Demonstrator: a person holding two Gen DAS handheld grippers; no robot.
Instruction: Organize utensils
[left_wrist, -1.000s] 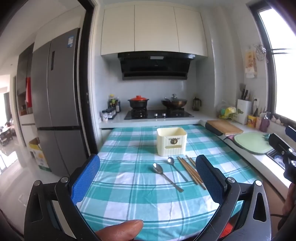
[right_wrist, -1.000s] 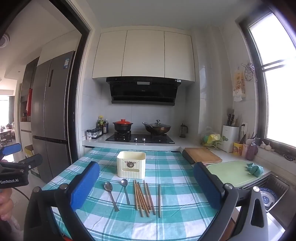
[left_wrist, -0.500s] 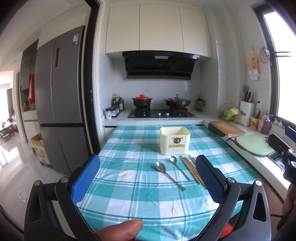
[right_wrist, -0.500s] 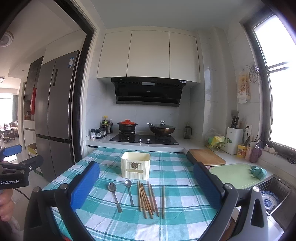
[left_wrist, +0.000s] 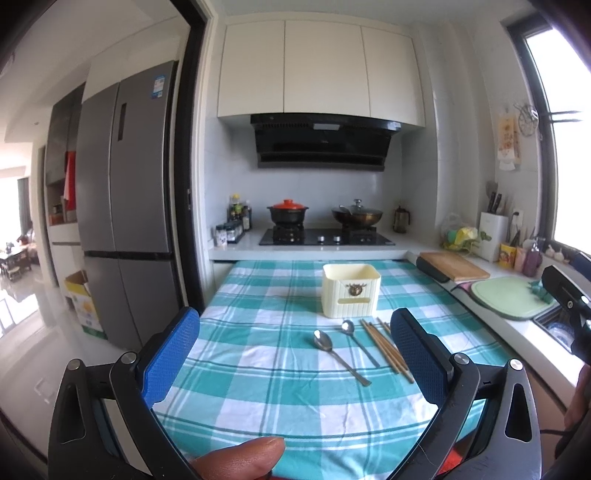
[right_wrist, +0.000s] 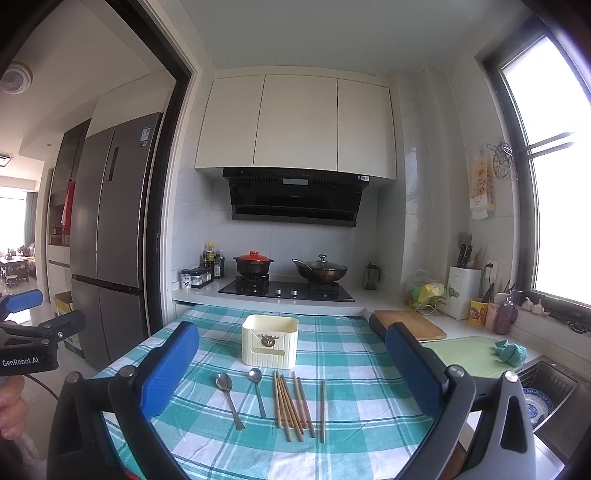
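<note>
On the teal checked tablecloth (right_wrist: 343, 373), 2 metal spoons (right_wrist: 229, 398) and a row of wooden chopsticks (right_wrist: 293, 408) lie just in front of the cream utensil holder (right_wrist: 269, 345). Over the last second both views have drawn slightly nearer, though nothing has been touched, so sorting looks not yet begun. The left gripper (left_wrist: 295, 363) and right gripper (right_wrist: 291, 373) both gape wide, empty. "GenRobot.AI" reads on the left gripper's body.

The left tool (left_wrist: 295, 354) is held level with its blue-padded fingers (left_wrist: 171, 358) spread wide, nothing between them; a thumb (left_wrist: 240, 456) is seen beneath it. The right tool (right_wrist: 291, 373) is likewise held level, jaws wide apart and empty
</note>
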